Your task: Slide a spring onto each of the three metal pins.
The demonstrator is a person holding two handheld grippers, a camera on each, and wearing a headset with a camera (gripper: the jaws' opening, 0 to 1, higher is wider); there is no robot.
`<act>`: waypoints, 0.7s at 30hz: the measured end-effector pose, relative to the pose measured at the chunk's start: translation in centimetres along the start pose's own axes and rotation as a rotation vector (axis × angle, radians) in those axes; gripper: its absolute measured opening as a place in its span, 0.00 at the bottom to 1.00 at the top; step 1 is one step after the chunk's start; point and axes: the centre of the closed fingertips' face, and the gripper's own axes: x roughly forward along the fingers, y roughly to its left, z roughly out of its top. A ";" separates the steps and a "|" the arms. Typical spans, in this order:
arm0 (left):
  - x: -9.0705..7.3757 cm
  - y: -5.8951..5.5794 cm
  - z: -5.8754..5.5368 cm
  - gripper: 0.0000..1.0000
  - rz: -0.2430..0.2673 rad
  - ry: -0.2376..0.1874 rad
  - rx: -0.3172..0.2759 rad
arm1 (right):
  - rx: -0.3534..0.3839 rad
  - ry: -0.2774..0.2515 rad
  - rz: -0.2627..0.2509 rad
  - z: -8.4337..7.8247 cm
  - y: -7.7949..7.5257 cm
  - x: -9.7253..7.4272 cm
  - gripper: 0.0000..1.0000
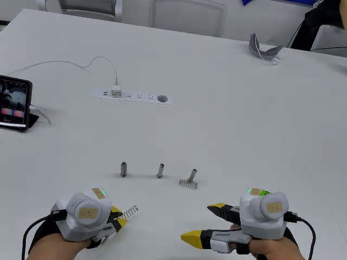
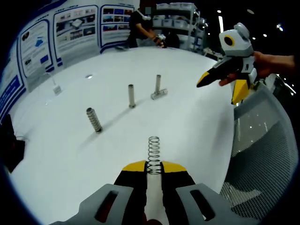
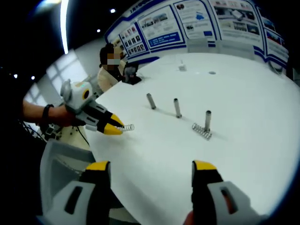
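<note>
Steel coil spring (image 2: 153, 149) held, two pins bare

Pinched by one end in yellow-tipped left hand-held gripper (image 2: 153, 166), coil jutting forward, likely to keep the open end free for a pin. Right hand-held gripper (image 3: 150, 166) spread wide, empty. On white table (image 1: 244, 135): leftmost metal pin (image 1: 123, 169) already sleeved; middle pin (image 1: 160, 170), right pin (image 1: 192, 175) bare; loose spring (image 1: 188, 184) against right pin's base.

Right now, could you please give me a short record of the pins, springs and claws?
left pin, head view: wears a spring
middle pin: bare
right pin: bare, loose spring lying at its base
left claw: shut on held spring
right claw: open, empty
</note>
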 end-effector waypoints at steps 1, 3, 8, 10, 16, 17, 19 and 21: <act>-0.3 -0.1 0.2 0.11 -0.001 -0.004 0.002 | -0.001 0.002 0.004 0.0 0.1 0.0 0.72; -0.7 -0.3 0.4 0.11 0.000 -0.014 0.002 | -0.002 0.004 0.009 -0.1 0.2 0.0 0.72; -1.3 -0.9 0.7 0.11 -0.001 -0.028 0.007 | -0.003 0.008 0.018 -0.1 0.6 0.2 0.71; -1.6 -1.2 0.8 0.11 -0.005 -0.032 0.011 | 0.000 0.004 0.025 0.0 0.8 0.3 0.70; -2.0 -2.1 1.5 0.11 -0.017 -0.045 0.033 | -0.004 0.001 0.052 0.3 1.5 0.8 0.67; -2.0 -2.1 1.6 0.11 -0.017 -0.045 0.036 | -0.003 0.001 0.057 0.3 1.6 0.8 0.66; -2.1 -2.3 1.7 0.11 -0.020 -0.048 0.040 | -0.005 0.001 0.067 0.4 1.9 0.9 0.66; -2.2 -2.6 2.1 0.11 -0.026 -0.054 0.048 | -0.008 0.003 0.076 0.4 2.2 1.0 0.65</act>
